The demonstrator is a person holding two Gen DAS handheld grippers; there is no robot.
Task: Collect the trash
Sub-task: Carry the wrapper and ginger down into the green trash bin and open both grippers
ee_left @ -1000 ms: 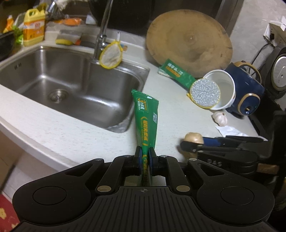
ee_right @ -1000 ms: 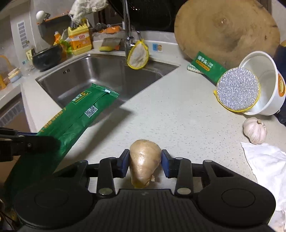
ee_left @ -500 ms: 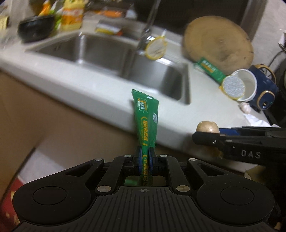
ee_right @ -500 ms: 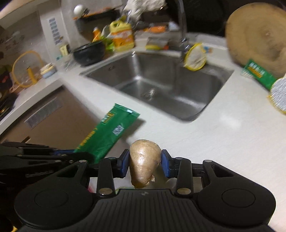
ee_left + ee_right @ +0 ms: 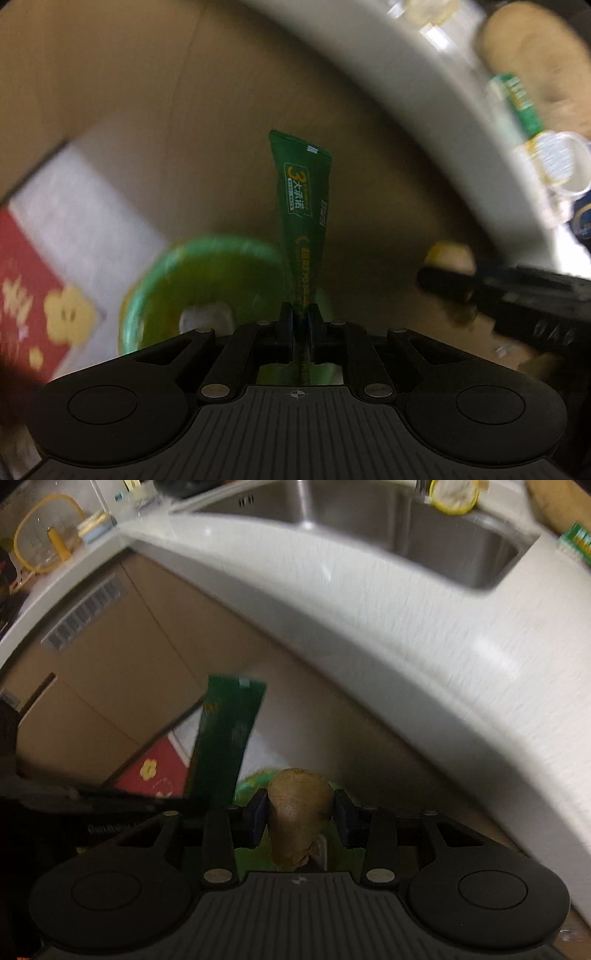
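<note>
Brown cupboard doors (image 5: 155,110) fill most of the view now, with the white table (image 5: 424,635) curving high above. A second ago both claws were up over the table by the sink; now they have dropped below its edge. That means the two bits of trash are off the table and almost at the bin.

At the far left, on the floor, lies one red mat (image 5: 26,280) with yellow flowers. Just right of it sits one green bin (image 5: 192,280), blurry, with something white inside. The left claw (image 5: 300,321) is pinched tight on one green wrapper (image 5: 304,199), which stands up right over the bin. Further right, the right claw (image 5: 300,812) is closed on one brown ginger root (image 5: 299,819). It hangs near the bin too.

Far off on the table, one more green packet (image 5: 517,101) waits, near the blurry white cup (image 5: 554,166). I think the claws only need to open next.
</note>
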